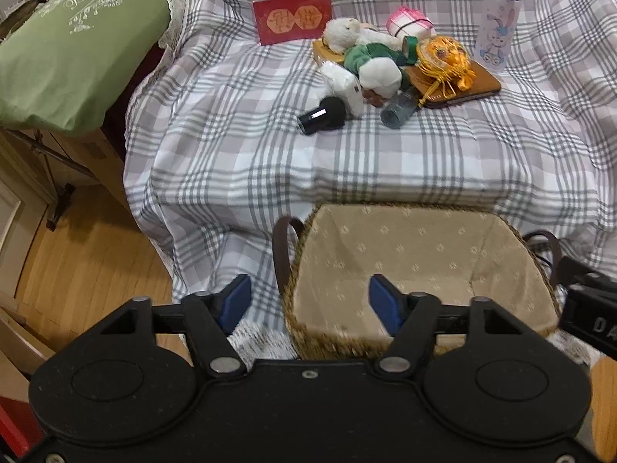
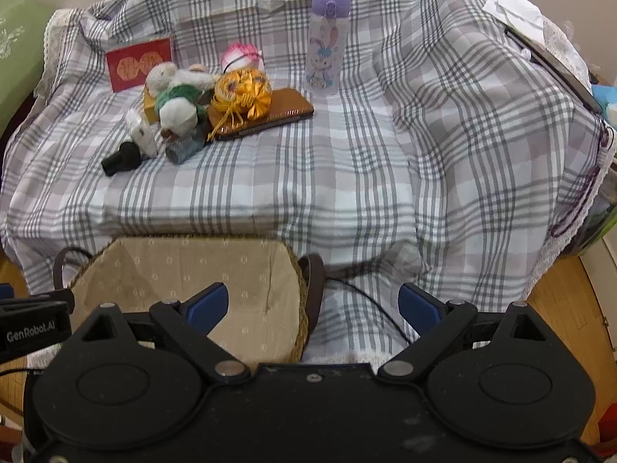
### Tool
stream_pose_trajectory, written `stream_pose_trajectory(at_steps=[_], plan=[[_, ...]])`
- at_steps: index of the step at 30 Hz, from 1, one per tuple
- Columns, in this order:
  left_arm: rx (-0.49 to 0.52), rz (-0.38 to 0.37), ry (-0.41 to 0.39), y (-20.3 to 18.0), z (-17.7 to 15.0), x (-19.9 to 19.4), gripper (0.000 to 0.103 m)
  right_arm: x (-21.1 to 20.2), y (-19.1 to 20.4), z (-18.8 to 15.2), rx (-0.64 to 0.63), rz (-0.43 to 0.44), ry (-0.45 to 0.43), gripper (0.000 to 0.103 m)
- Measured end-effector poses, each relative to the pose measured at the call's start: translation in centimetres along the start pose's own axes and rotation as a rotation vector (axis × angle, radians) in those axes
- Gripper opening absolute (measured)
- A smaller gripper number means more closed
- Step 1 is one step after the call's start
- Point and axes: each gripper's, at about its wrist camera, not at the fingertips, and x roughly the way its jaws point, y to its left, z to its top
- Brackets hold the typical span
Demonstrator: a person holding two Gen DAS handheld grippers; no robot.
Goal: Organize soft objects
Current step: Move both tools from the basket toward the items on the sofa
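A heap of soft toys lies toward the back of the plaid-covered sofa: a white plush in green clothes (image 1: 366, 54) (image 2: 177, 96), an orange-yellow plush with tassels (image 1: 443, 58) (image 2: 241, 90) and a pink-and-white soft piece (image 1: 408, 23) (image 2: 243, 56). In front of the sofa stands a woven basket with beige lining (image 1: 424, 254) (image 2: 185, 270). My left gripper (image 1: 310, 289) hangs open over the basket's left rim and holds nothing. Over the basket's right rim and handle, my right gripper (image 2: 312, 293) is open wide and holds nothing.
Among the toys are a red box (image 1: 293, 17), a brown flat case (image 1: 470, 85), a white packet (image 1: 345, 85), a black cylinder (image 1: 322, 115) and a small glass bottle (image 1: 399, 110). A purple-lidded bottle (image 2: 326, 42) stands upright behind. A green pillow (image 1: 69, 46) lies left.
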Motion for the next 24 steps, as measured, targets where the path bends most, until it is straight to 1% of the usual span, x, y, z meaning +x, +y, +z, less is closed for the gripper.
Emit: stream_pose_trajectory(at_steps=[8, 12, 16, 19, 21, 24], plan=[[0.048, 0.042, -0.042, -0.3, 2.9, 1.8, 0.068, 2.3, 0.3, 3.1, -0.018, 0.000, -0.025, 0.095], [0.055, 0.042, -0.058, -0.2, 4.4, 3.1, 0.076, 4.0, 0.5, 4.5, -0.050, -0.024, -0.050, 0.095], [0.067, 0.047, -0.050, -0.3, 5.9, 4.8, 0.076, 6.2, 0.6, 6.0, -0.071, -0.050, -0.056, 0.096], [0.077, 0.066, -0.049, -0.4, 6.9, 6.1, 0.076, 8.1, 0.5, 7.0, -0.079, -0.075, -0.061, 0.096], [0.084, 0.084, -0.046, -0.3, 7.5, 7.1, 0.076, 9.3, 0.5, 7.5, -0.094, -0.109, -0.067, 0.096], [0.080, 0.115, -0.048, 0.0, 8.2, 8.2, 0.076, 10.8, 0.8, 7.9, -0.133, -0.165, -0.107, 0.096]])
